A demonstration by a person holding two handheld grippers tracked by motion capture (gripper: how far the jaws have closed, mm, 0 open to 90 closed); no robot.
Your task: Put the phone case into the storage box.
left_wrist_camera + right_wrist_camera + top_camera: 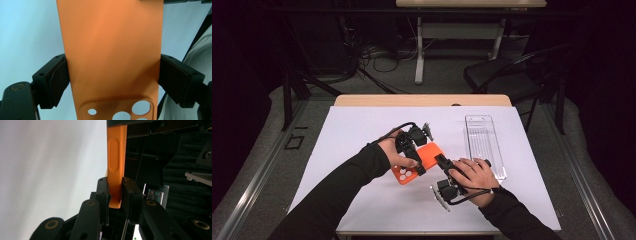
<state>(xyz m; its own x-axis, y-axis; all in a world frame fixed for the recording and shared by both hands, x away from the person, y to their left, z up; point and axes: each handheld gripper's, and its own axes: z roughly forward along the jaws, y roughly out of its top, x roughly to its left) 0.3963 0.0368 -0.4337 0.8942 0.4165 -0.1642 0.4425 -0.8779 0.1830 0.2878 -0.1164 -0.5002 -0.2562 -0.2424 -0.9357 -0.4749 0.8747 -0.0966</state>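
Observation:
An orange phone case (424,161) with round camera holes is held above the white table cover between both hands. My left gripper (416,161) is shut on the orange phone case: in the left gripper view the case (111,50) runs up between the two pads, which press on its long sides. My right gripper (441,161) is shut on the same case from the right; in the right gripper view the case's thin edge (115,165), with a side-button ridge, stands pinched between the jaws.
A clear plastic tray (482,142) lies on the white table cover (362,130) to the right of the hands. A black chair (512,75) and a second table stand beyond the far edge.

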